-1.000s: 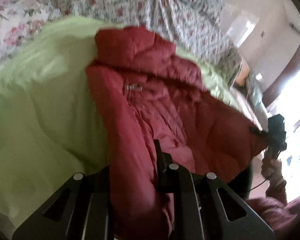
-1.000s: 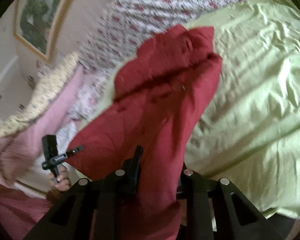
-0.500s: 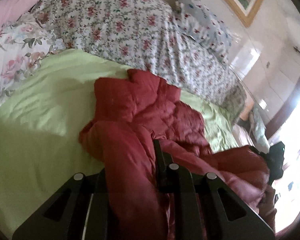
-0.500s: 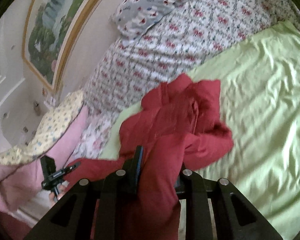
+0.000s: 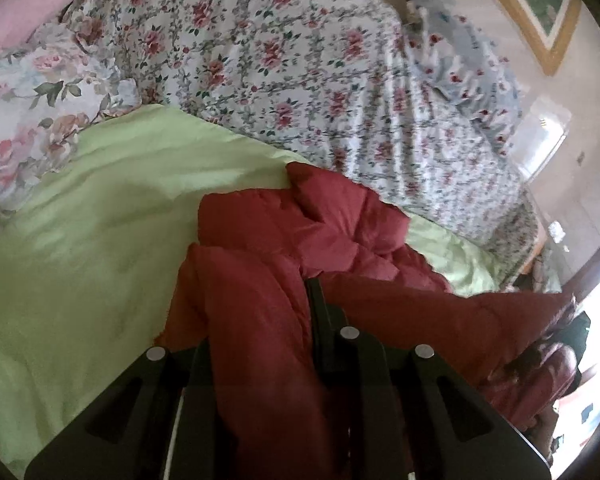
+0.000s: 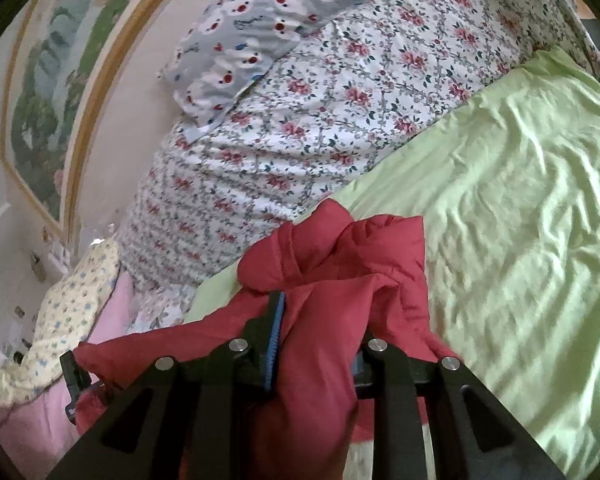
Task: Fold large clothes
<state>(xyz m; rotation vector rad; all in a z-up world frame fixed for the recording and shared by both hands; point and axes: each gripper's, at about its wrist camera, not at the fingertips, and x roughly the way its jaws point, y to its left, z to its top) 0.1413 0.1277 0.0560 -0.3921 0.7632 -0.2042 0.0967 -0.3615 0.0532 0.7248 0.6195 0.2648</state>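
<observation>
Red quilted jacket [image 5: 260, 320], puffy, gripped at two places: left claw [image 5: 260, 308] clamped on a thick fold of it, right claw [image 6: 316, 320] likewise closed on a bunched edge. Compared with a second ago, the garment has come down: then it hung stretched between the claws above the bed, now its far part lies crumpled on the green sheet [image 5: 80, 260], with only the near folds lifted. Judgement: the jacket has been laid down for folding but is not yet spread flat; it needs pulling out smooth before any fold. Farther off, a floral quilt [image 5: 300, 80] is heaped beyond the sheet, and a grey pillow [image 6: 268, 12] sits on top of it. A framed painting [image 6: 52, 92] hangs on the wall. The left view alone shows the jacket's span running right toward the other claw and a rose pillow [image 5: 28, 112]; the right view alone shows a yellow pillow [image 6: 68, 308] and pink bedding [image 6: 112, 312].
</observation>
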